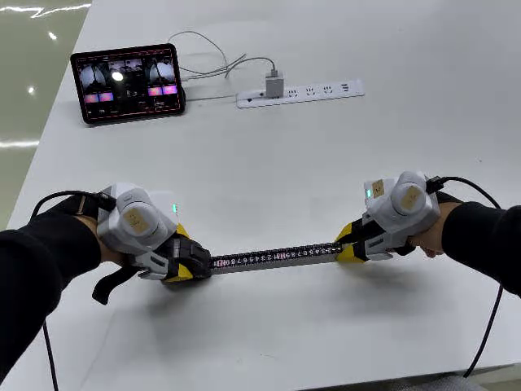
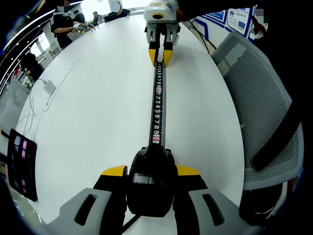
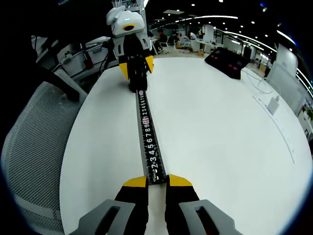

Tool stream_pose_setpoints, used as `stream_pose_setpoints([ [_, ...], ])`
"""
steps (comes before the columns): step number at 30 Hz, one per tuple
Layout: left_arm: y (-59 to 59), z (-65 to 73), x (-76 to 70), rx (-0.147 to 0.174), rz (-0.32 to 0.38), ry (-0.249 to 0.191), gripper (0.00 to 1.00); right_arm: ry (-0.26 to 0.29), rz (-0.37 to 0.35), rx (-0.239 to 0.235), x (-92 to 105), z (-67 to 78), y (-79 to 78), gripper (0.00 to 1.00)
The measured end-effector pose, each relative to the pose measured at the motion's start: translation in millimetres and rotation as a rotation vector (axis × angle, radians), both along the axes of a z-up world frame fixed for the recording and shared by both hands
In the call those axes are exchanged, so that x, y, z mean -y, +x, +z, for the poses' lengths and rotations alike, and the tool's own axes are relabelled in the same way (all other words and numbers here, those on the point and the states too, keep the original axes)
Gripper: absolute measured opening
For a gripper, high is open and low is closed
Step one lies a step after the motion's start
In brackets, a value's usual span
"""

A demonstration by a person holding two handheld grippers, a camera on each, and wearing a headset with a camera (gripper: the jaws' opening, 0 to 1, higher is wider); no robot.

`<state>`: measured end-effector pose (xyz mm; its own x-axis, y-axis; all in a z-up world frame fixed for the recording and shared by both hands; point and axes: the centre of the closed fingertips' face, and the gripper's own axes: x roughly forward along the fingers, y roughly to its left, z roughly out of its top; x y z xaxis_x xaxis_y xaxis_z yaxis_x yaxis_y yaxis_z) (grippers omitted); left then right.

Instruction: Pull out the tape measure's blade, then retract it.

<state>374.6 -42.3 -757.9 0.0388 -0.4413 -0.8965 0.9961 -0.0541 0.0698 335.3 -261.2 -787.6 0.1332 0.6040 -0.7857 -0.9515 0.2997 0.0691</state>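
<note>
Whiplash of the blade (image 1: 277, 257), stretched over the table (image 1: 269, 163) from the case (image 1: 195, 262) clamped in the left gripper (image 1: 181, 259) at 8 o'clock to its tip pinched by the right gripper (image 1: 348, 243) at 4 o'clock, could be caused if that pinch is loosened abruptly.

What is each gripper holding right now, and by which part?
Left gripper grips the black tape measure case by its sides; right gripper pinches the free end of the black numbered blade.

A white table (image 1: 269, 163) carries a tablet (image 1: 128, 83) and a power strip (image 1: 301, 93) — charger (image 1: 274, 84) plugged in, cables (image 1: 207, 65) trailing.
</note>
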Motion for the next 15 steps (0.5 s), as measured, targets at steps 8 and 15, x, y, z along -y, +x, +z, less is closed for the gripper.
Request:
stream_pose_setpoints([
  [8,0.5,-1.1,0.1,0.0,0.0,0.0,0.3,0.0,-0.007,-0.001,5.2,-0.9,0.5,0.08],
  [15,0.2,-1.3,0.6,0.0,-0.002,0.002,0.3,-0.001,-0.013,-0.003,9.7,-0.7,-1.2,0.08],
])
